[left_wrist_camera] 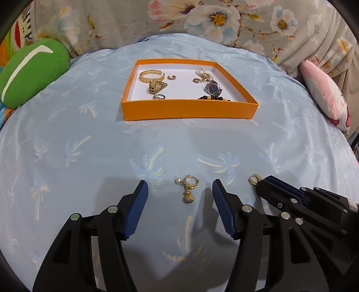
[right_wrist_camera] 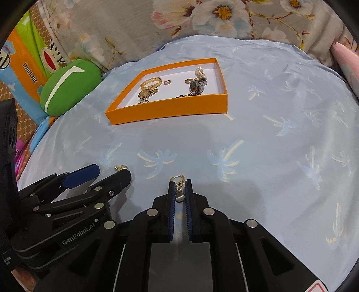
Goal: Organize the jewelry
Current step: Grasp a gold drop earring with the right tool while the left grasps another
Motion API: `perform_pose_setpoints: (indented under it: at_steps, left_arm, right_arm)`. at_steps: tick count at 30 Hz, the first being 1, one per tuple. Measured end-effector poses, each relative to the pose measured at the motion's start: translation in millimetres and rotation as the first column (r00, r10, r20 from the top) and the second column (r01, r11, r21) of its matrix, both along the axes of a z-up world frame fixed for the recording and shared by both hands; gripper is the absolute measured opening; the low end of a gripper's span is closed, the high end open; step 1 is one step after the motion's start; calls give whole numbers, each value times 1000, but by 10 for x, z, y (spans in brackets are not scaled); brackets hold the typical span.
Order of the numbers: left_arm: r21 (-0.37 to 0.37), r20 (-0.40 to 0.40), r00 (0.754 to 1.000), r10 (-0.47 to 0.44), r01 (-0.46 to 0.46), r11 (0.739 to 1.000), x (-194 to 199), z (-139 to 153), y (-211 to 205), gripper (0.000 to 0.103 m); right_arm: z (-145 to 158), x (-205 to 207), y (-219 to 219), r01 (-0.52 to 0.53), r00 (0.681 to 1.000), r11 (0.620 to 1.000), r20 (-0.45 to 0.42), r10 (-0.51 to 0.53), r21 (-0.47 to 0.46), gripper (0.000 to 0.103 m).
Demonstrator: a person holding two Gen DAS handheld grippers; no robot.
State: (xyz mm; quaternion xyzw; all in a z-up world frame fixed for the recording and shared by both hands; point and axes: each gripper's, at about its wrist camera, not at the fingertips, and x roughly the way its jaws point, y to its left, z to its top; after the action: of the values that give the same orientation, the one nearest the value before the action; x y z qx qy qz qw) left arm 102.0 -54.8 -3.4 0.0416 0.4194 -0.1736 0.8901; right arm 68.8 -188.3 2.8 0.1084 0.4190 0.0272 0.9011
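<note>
An orange box point(left_wrist_camera: 190, 110) point(right_wrist_camera: 170, 111) lies on the blue bedspread and holds a gold bangle point(left_wrist_camera: 150, 75), two watches, rings and beads. My left gripper point(left_wrist_camera: 179, 188) is open, its blue pads either side of a gold hoop earring with pearl drops point(left_wrist_camera: 189, 185) that lies on the cloth. My right gripper point(right_wrist_camera: 180, 187) is shut on a second gold hoop earring point(right_wrist_camera: 178, 180), whose hoop sticks out past the tips. In the left wrist view that gripper point(left_wrist_camera: 261, 183) shows at the right with the hoop point(left_wrist_camera: 254, 179) at its tip.
A green cushion point(left_wrist_camera: 31, 71) point(right_wrist_camera: 69, 89) lies at the left, a pink pillow point(left_wrist_camera: 325, 94) at the right. A floral blanket point(left_wrist_camera: 202, 20) runs along the back. The left gripper's body point(right_wrist_camera: 67, 197) fills the right wrist view's lower left, with the other earring point(right_wrist_camera: 120, 167) at its tip.
</note>
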Motion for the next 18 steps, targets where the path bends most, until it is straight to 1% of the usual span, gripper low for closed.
perform_pose_setpoints:
  at_steps: [1, 2, 4, 6, 8, 12, 18]
  left_arm:
    - [8, 5, 1000, -2, 2, 1000, -5, -2, -13, 51]
    - [13, 8, 1000, -5, 5, 1000, -8, -2, -18, 49]
    - [20, 16, 1000, -5, 5, 1000, -8, -4, -26, 40]
    - [26, 22, 1000, -4, 4, 1000, -4, -3, -35, 34]
    - [30, 24, 1000, -6, 5, 1000, -1, -3, -43, 33]
    - [34, 26, 1000, -6, 5, 999, 6, -2, -55, 21]
    - [19, 21, 1000, -5, 5, 1000, 5, 4, -37, 21]
  right_arm:
    - [0, -2, 6, -1, 1000, 1000, 1, 1, 0, 8]
    - [-1, -3, 1, -1, 1000, 1000, 1, 1, 2, 8]
    - [-3, -3, -11, 0, 1000, 1000, 2, 0, 7, 8]
    - [-5, -10, -15, 1, 1000, 1000, 3, -1, 10, 8]
    - [-3, -11, -12, 0, 1000, 1000, 4, 0, 10, 8]
    - [1, -14, -10, 2, 1000, 1000, 5, -2, 13, 8]
    - [13, -20, -9, 4, 1000, 1000, 13, -4, 15, 8]
